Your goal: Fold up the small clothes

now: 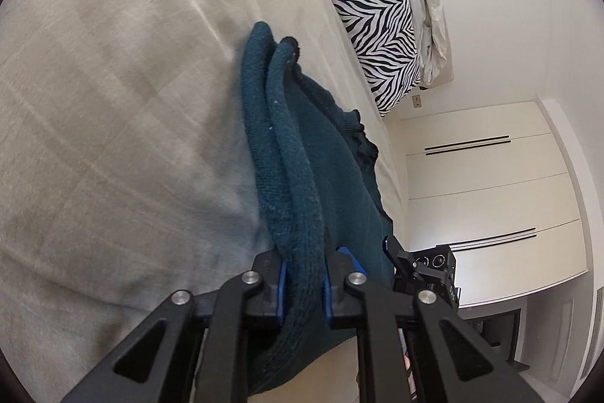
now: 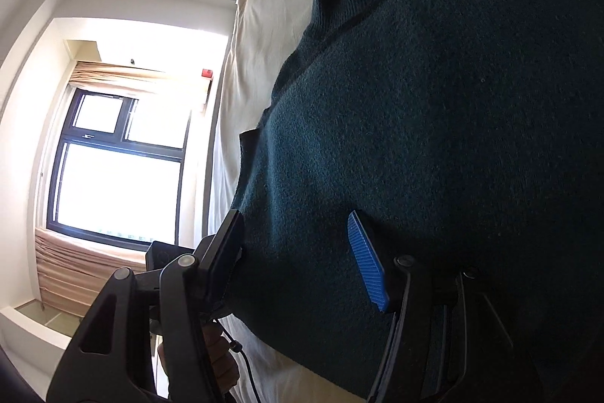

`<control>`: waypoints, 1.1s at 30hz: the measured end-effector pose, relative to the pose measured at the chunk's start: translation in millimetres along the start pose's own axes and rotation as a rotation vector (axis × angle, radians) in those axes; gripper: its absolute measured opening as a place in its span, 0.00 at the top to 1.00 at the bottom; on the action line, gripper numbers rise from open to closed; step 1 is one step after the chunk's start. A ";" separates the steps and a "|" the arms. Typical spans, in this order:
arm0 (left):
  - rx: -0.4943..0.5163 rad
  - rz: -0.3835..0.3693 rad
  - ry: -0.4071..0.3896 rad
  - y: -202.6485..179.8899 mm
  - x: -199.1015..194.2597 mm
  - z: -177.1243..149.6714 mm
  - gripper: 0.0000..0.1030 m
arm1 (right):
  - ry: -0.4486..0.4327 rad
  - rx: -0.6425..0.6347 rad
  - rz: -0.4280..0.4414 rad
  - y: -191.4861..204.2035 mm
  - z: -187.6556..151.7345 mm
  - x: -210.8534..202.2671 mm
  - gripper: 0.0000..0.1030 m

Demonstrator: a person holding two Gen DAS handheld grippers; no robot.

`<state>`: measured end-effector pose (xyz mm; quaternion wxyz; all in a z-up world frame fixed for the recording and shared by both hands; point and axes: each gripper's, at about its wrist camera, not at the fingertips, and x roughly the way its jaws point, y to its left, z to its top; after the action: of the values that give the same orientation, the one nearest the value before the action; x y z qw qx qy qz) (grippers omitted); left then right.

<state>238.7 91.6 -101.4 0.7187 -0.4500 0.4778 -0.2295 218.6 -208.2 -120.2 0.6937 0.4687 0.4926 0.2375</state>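
Observation:
A dark teal knitted garment (image 1: 298,153) lies folded on the beige bed sheet (image 1: 113,101). My left gripper (image 1: 304,284) is shut on its thick doubled edge, the blue pads pressing both sides. In the right wrist view the same garment (image 2: 434,138) fills most of the frame. My right gripper (image 2: 302,259) stands wide, its jaws spread, with garment cloth lying between them and one blue pad (image 2: 368,261) bare. The right gripper also shows in the left wrist view (image 1: 419,263), beside the garment.
A zebra-print pillow (image 1: 377,21) and a crumpled pale cloth (image 1: 430,14) lie at the head of the bed. White wardrobe doors (image 1: 490,184) stand beyond the bed. A bright window (image 2: 117,169) with beige curtains is on the other side.

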 end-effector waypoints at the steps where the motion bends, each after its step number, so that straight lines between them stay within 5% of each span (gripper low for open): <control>1: 0.010 -0.002 -0.003 -6.7 0.3 -0.5 0.86 | -0.004 0.013 0.015 -1.0 1.3 -4.1 0.45; 9: 0.144 -0.025 0.017 -89.4 27.3 -15.4 0.87 | -0.101 0.098 0.166 -24.7 25.8 -76.2 0.36; 18: 0.303 -0.042 0.197 -164.6 153.0 -77.3 0.86 | -0.164 0.207 0.234 -72.1 62.5 -151.8 0.25; 22: 0.277 -0.006 0.274 -149.0 201.5 -97.4 0.66 | -0.151 0.262 0.262 -97.0 70.0 -158.4 0.26; 26: 0.267 -0.113 0.286 -146.3 189.8 -107.7 0.35 | -0.136 0.238 0.244 -100.3 71.2 -154.4 0.26; 33: 0.352 -0.142 0.208 -152.6 128.2 -105.8 0.32 | -0.108 0.157 0.099 -80.2 70.7 -140.1 0.29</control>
<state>215.7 -125.7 -45.4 0.7150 -0.3239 0.4692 -0.4047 215.8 -384.4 -121.2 0.6677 0.5575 0.4480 0.2065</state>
